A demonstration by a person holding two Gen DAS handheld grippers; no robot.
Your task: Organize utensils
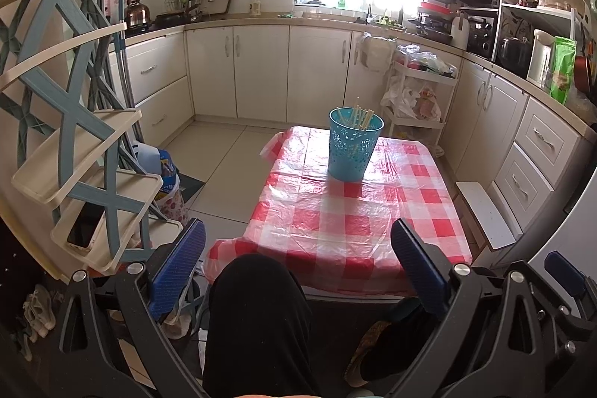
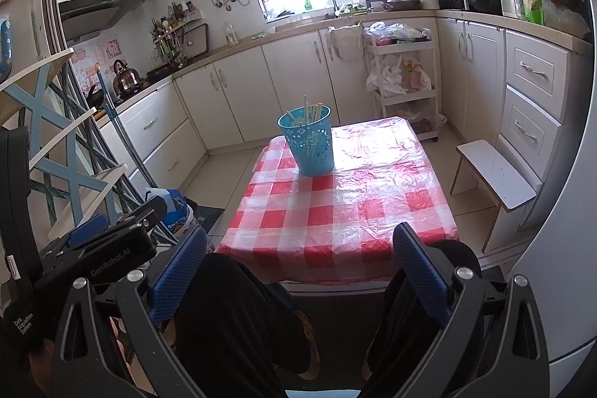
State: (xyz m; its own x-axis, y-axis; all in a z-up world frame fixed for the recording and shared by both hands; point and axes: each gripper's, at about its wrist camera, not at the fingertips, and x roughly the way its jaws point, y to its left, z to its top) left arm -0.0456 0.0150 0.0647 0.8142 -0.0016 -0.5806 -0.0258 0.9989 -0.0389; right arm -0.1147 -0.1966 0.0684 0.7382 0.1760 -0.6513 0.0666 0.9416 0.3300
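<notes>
A blue perforated holder [image 1: 355,149] stands at the far end of a small table with a red-and-white checked cloth [image 1: 335,230]. Several pale chopsticks [image 1: 360,116] stand inside it. In the right wrist view the holder [image 2: 309,143] is at the table's far left, with the chopsticks [image 2: 311,112] in it. My left gripper [image 1: 298,241] is open and empty, held back above the table's near edge and my knee. My right gripper [image 2: 300,245] is open and empty, also short of the near edge. The left gripper's body shows at the right wrist view's left edge [image 2: 112,241].
A blue-and-cream tiered shelf [image 1: 74,137] stands close on the left, with a phone [image 1: 86,224] on a lower tier. A white stool [image 2: 496,179] stands right of the table. A white cart [image 1: 418,96] with bags stands behind. Kitchen cabinets [image 1: 261,73] line the walls.
</notes>
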